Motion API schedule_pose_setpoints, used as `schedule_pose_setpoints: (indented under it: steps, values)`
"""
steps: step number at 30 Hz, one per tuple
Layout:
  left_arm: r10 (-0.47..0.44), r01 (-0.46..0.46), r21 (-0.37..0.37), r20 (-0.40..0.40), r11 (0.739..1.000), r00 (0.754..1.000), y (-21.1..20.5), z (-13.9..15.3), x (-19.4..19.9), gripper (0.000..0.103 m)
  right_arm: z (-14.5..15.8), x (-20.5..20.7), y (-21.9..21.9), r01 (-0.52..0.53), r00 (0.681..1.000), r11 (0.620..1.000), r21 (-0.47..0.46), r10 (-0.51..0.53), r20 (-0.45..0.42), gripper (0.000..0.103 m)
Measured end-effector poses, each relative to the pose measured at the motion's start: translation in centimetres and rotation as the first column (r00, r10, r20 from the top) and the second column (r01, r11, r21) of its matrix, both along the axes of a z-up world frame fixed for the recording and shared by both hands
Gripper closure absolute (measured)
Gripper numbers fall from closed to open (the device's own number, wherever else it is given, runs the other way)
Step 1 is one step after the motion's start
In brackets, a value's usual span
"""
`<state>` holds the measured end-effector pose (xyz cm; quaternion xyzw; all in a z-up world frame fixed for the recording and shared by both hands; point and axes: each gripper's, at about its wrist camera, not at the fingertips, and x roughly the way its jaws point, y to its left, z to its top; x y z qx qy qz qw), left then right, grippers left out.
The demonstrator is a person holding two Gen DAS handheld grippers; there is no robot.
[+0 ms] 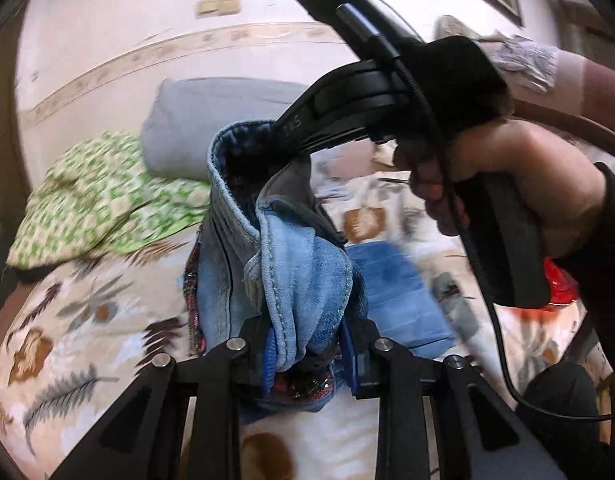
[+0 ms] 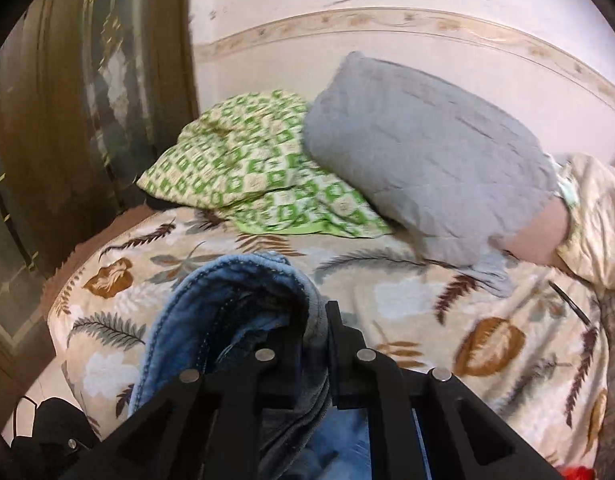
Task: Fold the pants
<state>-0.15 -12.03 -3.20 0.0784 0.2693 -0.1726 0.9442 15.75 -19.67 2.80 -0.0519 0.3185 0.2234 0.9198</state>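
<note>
Light-blue denim pants (image 1: 291, 264) hang bunched in the air over the bed. In the left wrist view my left gripper (image 1: 307, 360) is shut on a thick wad of the denim between its blue pads (image 1: 269, 360). From there the cloth rises to my right gripper (image 1: 277, 138), held by a person's hand (image 1: 503, 184) and shut on the upper hem. In the right wrist view my right gripper (image 2: 319, 328) pinches a fold of the pants (image 2: 227, 292), which drapes down to the left of the fingers.
The bed carries a leaf-patterned cover (image 2: 407, 292). At its head lie a green checked pillow (image 2: 247, 168) and a grey pillow (image 2: 427, 152). A folded blue cloth (image 1: 399, 292) lies on the cover behind the pants. A dark wooden wardrobe (image 2: 67, 100) stands left.
</note>
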Motion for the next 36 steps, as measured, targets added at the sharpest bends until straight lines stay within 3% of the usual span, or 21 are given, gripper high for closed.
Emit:
schedule_pose_setpoints:
  steps: [5,9,14,18,22,23,24,25,26,27,29,31,34,36]
  values:
    - [-0.107,0.11,0.039,-0.056,0.993,0.993,-5.5,-1.4,0.9,0.076,-2.2,0.7,-6.5,0.107,0.993,0.994,0.018,-0.106,-0.058,0.093]
    - [-0.16,0.171,0.057,-0.166,0.984,0.973,-8.8,-4.7,2.5,0.076,-7.3,2.4,-11.3,0.196,0.962,0.98,0.021,-0.188,-0.199,0.093]
    - [-0.197,0.221,0.051,-0.291,0.974,0.936,-10.5,-8.0,4.4,0.076,-13.1,4.5,-13.7,0.249,0.914,0.969,-0.001,-0.235,-0.331,0.093]
    - [-0.201,0.229,0.051,-0.323,0.972,0.925,-11.3,-8.7,5.2,0.076,-15.8,5.3,-14.5,0.273,0.897,0.962,-0.02,-0.262,-0.357,0.088]
    - [-0.217,0.243,0.051,-0.306,0.969,0.927,-10.8,-8.6,5.0,0.075,-15.9,5.2,-15.0,0.277,0.894,0.961,0.005,-0.256,-0.368,0.082]
    - [-0.231,0.252,0.034,-0.299,0.967,0.926,-10.8,-8.4,4.8,0.066,-15.7,5.1,-15.2,0.277,0.892,0.961,0.004,-0.256,-0.372,0.075]
    - [-0.254,0.267,0.006,-0.289,0.964,0.923,-10.5,-7.9,4.2,0.052,-15.3,5.0,-15.6,0.286,0.889,0.958,0.005,-0.263,-0.374,0.07]
    - [-0.275,0.282,-0.017,-0.283,0.959,0.919,-10.2,-7.4,3.9,0.043,-14.7,4.8,-16.1,0.302,0.887,0.953,0.006,-0.279,-0.367,0.049]
    - [-0.286,0.289,-0.03,-0.268,0.957,0.92,-9.7,-6.4,3.1,0.025,-14.0,4.6,-16.5,0.317,0.887,0.948,0.007,-0.294,-0.357,0.023]
    - [-0.28,0.281,-0.03,-0.241,0.959,0.929,-9.2,-5.4,2.2,0.012,-13.0,4.1,-17.1,0.343,0.887,0.939,0.007,-0.321,-0.333,0.015]
    - [-0.282,0.276,-0.055,-0.176,0.96,0.943,-7.5,-3.4,0.8,0.008,-11.2,2.8,-18.2,0.379,0.893,0.925,0.025,-0.359,-0.273,0.011]
    - [-0.286,0.275,-0.09,-0.161,0.957,0.945,-5.4,-1.8,0.2,0.006,-9.5,1.5,-18.9,0.373,0.904,0.926,0.053,-0.349,-0.247,0.011]
    - [-0.227,0.198,-0.165,-0.184,0.966,0.956,-1.0,0.0,1.3,0.006,-7.9,-0.5,-19.4,0.349,0.918,0.93,0.118,-0.313,-0.244,0.01]
    - [-0.172,0.117,-0.232,-0.237,0.966,0.956,2.7,0.4,3.2,0.0,-7.6,-1.9,-19.5,0.328,0.922,0.928,0.175,-0.274,-0.275,0.008]
